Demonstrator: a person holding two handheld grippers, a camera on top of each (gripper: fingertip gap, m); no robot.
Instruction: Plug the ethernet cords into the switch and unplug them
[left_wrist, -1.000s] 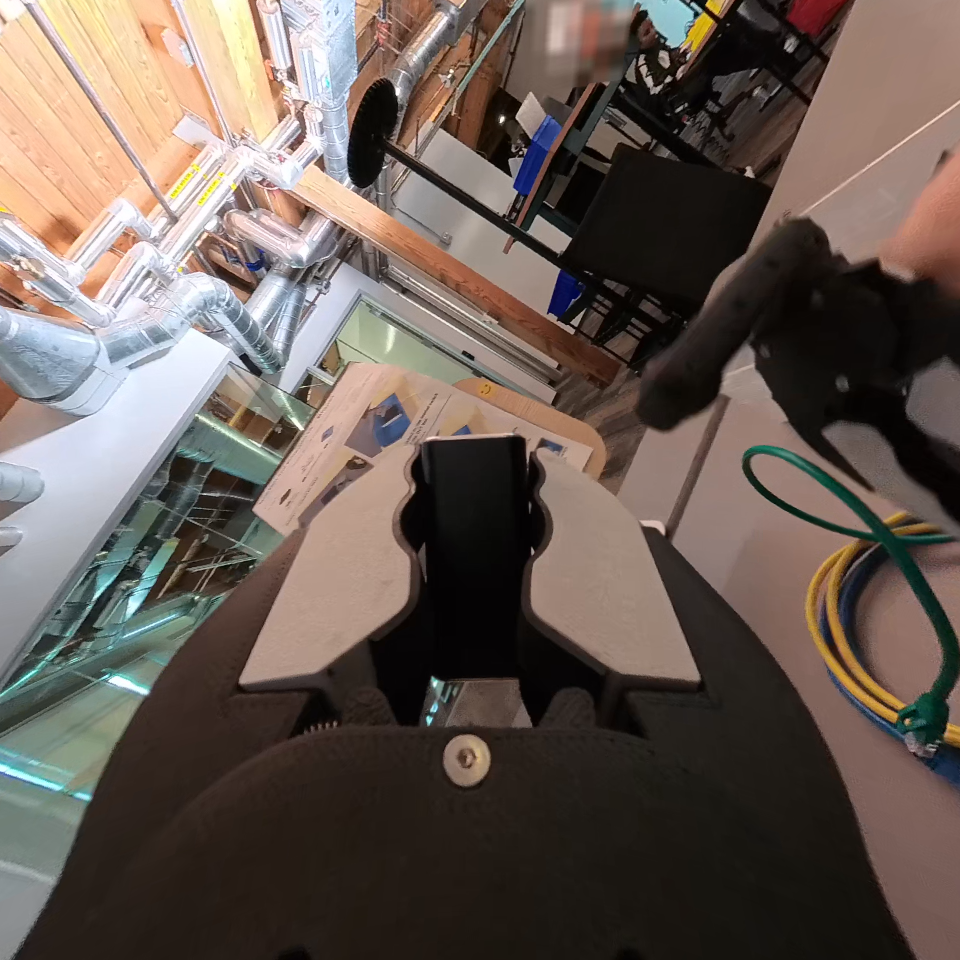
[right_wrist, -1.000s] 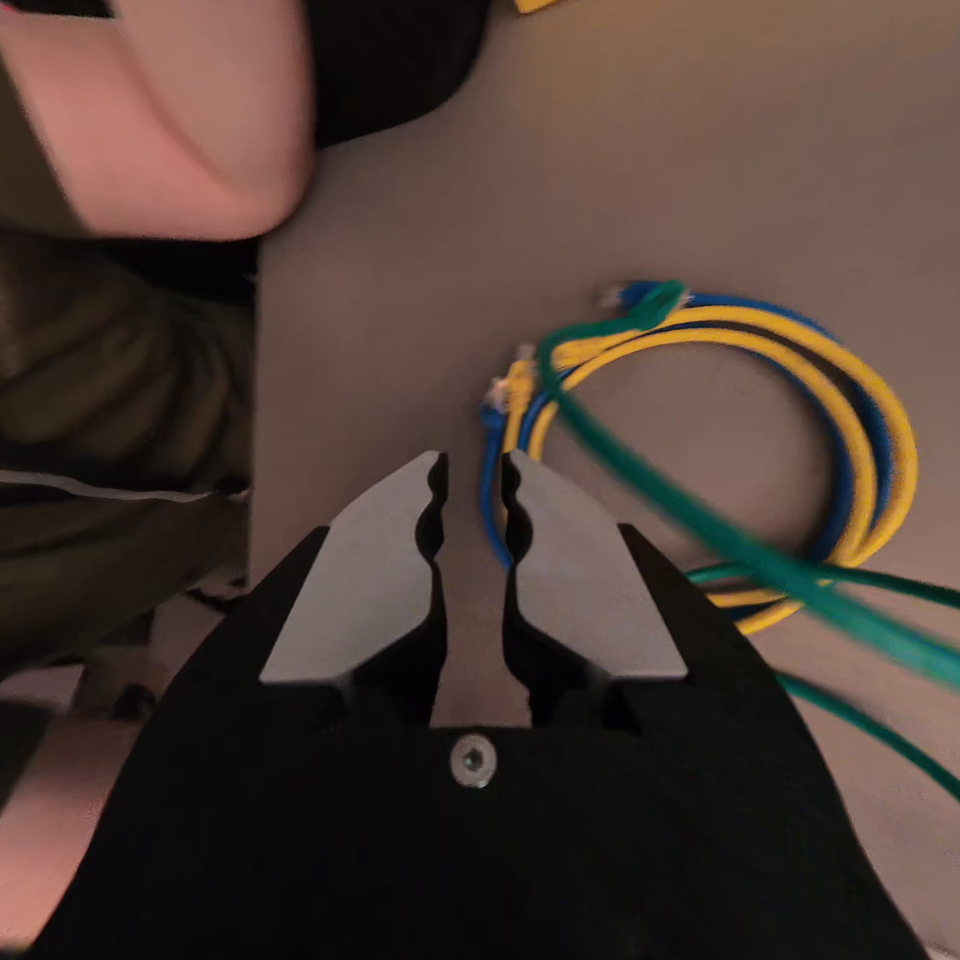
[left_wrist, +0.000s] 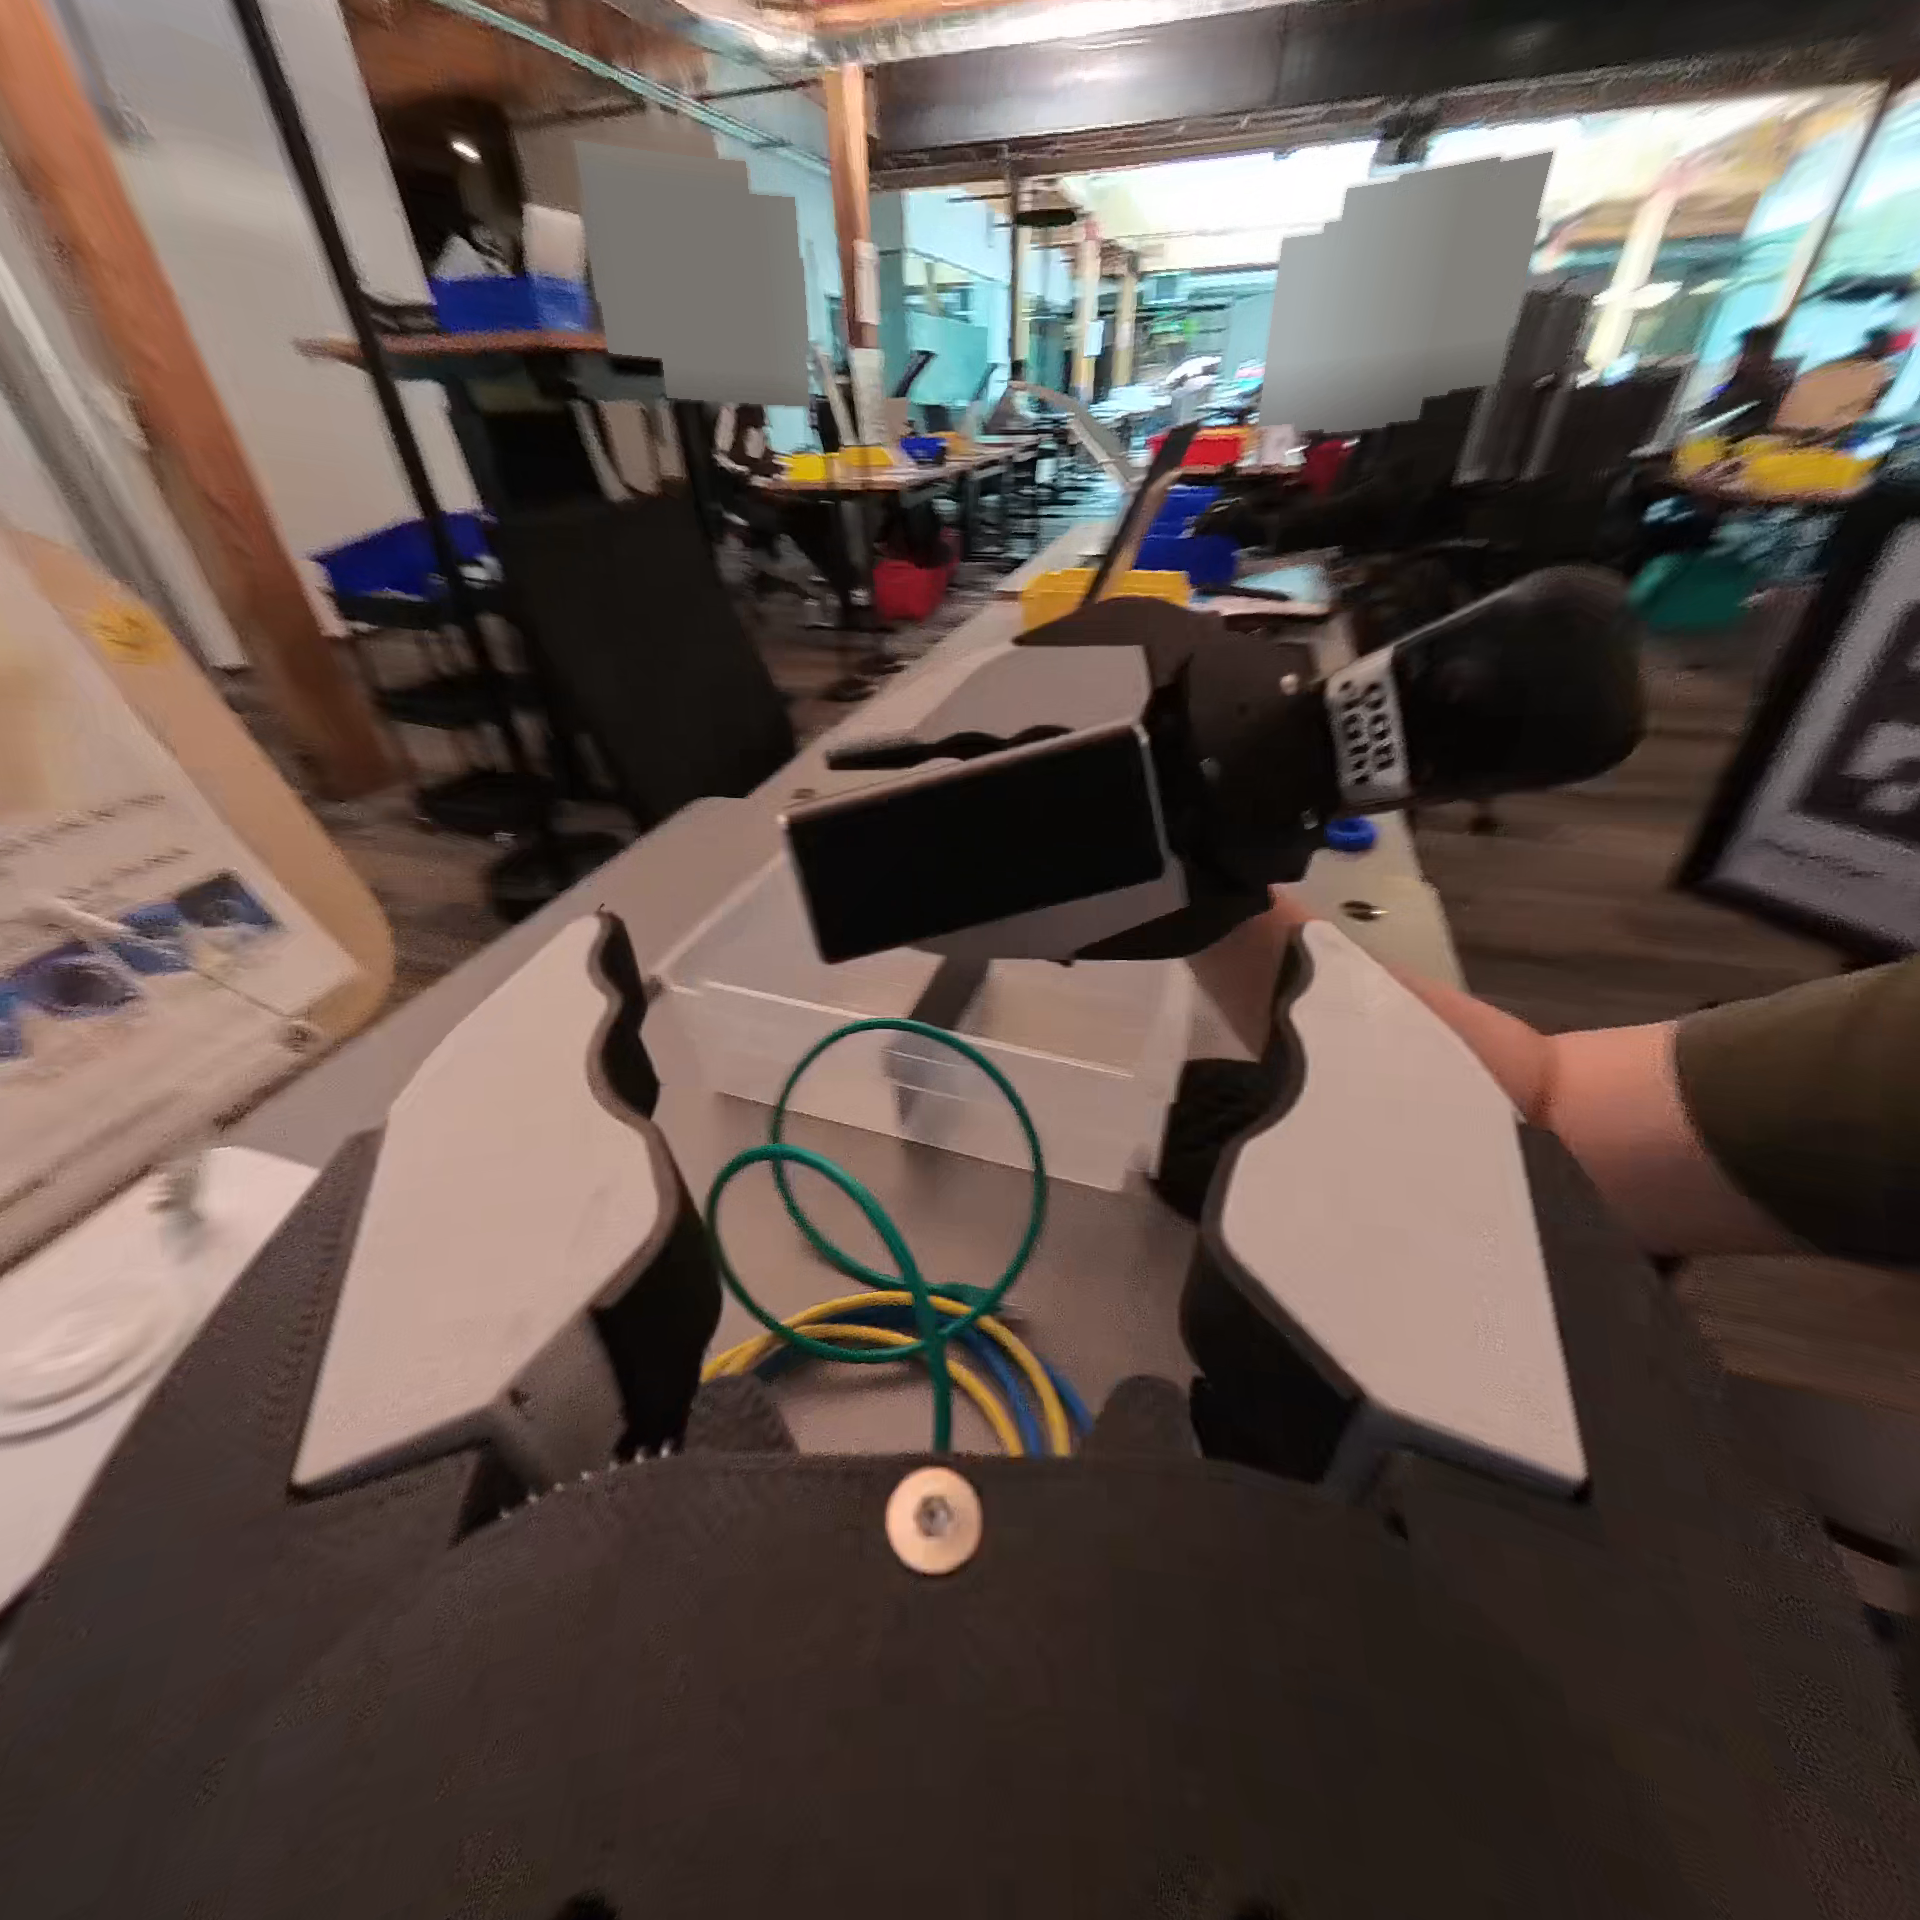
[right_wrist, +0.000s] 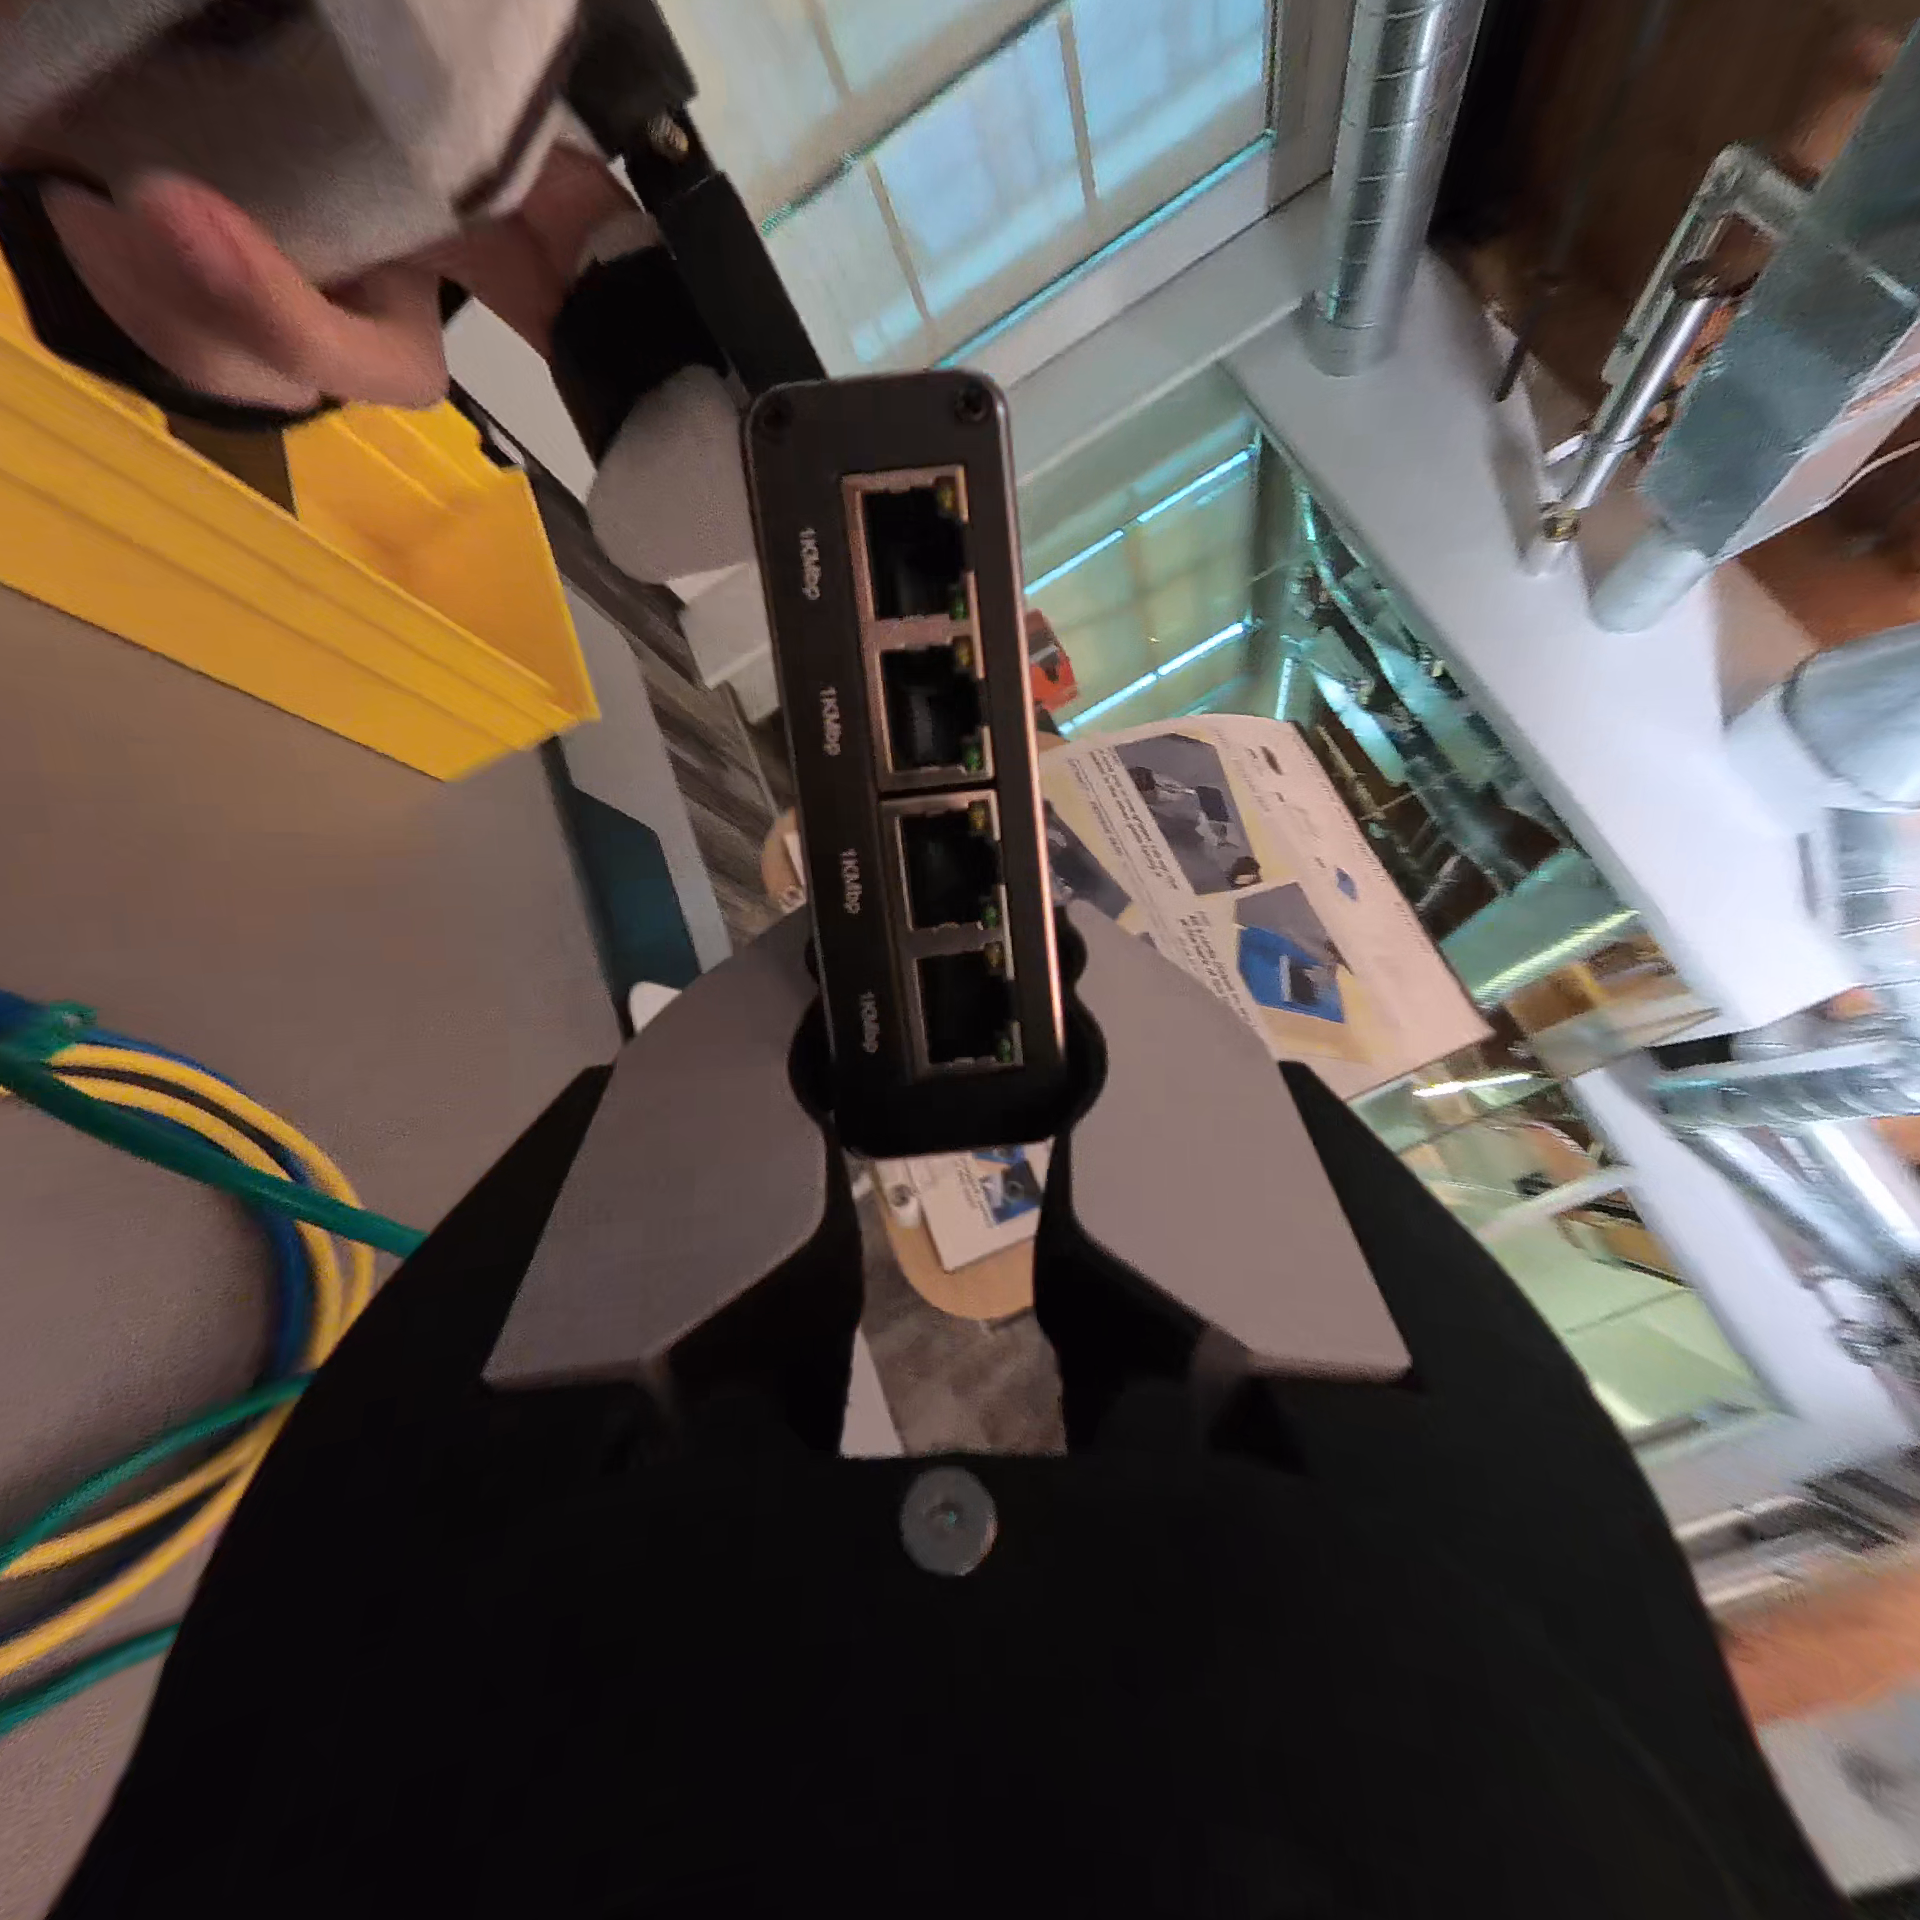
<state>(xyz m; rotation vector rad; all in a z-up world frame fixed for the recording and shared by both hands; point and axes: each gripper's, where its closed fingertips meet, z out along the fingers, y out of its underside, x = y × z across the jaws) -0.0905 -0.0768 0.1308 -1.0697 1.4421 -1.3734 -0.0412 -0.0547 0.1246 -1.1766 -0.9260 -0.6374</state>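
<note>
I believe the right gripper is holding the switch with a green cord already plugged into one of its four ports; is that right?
Not quite. The right gripper does hold the switch, but the right wrist view shows all four ports empty; the green cord lies loose on the table.

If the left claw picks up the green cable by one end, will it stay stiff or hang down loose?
The green cable will probably hang floppy: it already lies in loose loops on the table. It looks thin, so likely light. Since it crosses the yellow and blue cables, lifting it may drag them along.
</note>
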